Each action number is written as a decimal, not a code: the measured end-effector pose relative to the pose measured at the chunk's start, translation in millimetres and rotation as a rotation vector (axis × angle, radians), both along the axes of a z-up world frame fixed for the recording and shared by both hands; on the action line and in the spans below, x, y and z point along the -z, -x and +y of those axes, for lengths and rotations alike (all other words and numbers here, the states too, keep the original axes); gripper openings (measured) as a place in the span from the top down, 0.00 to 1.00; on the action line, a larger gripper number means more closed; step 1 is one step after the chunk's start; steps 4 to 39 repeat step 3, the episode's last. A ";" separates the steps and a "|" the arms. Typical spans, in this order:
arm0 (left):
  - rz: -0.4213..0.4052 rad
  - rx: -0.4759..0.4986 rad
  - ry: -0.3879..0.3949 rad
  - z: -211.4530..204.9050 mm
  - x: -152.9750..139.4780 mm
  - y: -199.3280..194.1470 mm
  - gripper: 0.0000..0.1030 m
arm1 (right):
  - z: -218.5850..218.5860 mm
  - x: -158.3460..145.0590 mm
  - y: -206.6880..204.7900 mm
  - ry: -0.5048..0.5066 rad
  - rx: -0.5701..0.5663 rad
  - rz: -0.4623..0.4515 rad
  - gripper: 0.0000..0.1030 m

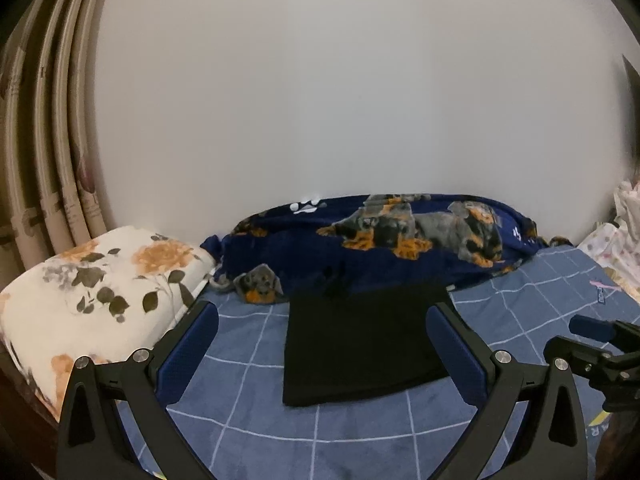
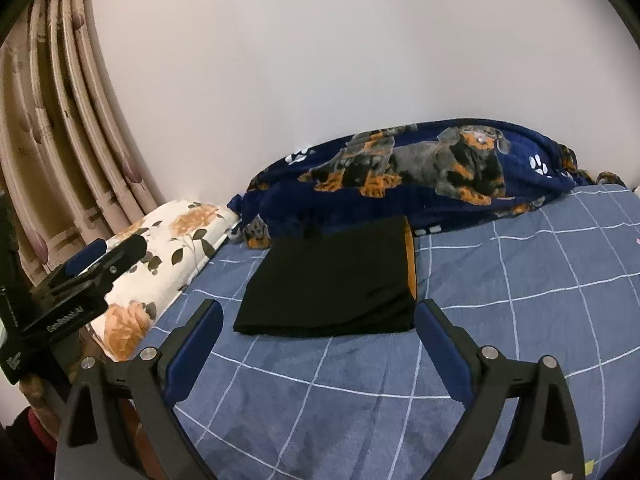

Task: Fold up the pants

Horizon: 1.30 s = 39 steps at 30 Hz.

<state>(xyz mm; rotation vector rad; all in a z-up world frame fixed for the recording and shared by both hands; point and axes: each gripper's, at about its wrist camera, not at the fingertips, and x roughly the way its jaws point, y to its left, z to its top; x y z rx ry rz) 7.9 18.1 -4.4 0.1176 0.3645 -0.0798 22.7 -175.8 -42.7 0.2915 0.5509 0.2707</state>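
Observation:
The black pants [image 1: 360, 344] lie folded into a flat rectangle on the blue checked bedsheet [image 1: 248, 432]; they also show in the right wrist view [image 2: 332, 280], with an orange strip along the right edge. My left gripper [image 1: 322, 312] is open and empty, held above the near side of the pants. My right gripper [image 2: 318, 308] is open and empty, just short of the pants' near edge. Each gripper shows at the edge of the other's view: the right one [image 1: 600, 344], the left one [image 2: 92, 260].
A navy dog-print blanket [image 1: 380, 236] lies bunched along the white wall behind the pants. A white floral pillow [image 1: 96, 296] sits at the left, with beige curtains [image 1: 52, 140] behind it. Pale floral fabric [image 1: 620, 240] lies at the right edge.

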 end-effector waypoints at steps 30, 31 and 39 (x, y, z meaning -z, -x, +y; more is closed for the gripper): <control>0.018 0.017 0.000 -2.4 4.0 -1.5 0.00 | 1.0 2.1 -0.3 0.011 0.002 0.002 0.07; 0.018 0.017 0.000 -2.4 4.0 -1.5 0.00 | 1.0 2.1 -0.3 0.011 0.002 0.002 0.07; 0.018 0.017 0.000 -2.4 4.0 -1.5 0.00 | 1.0 2.1 -0.3 0.011 0.002 0.002 0.07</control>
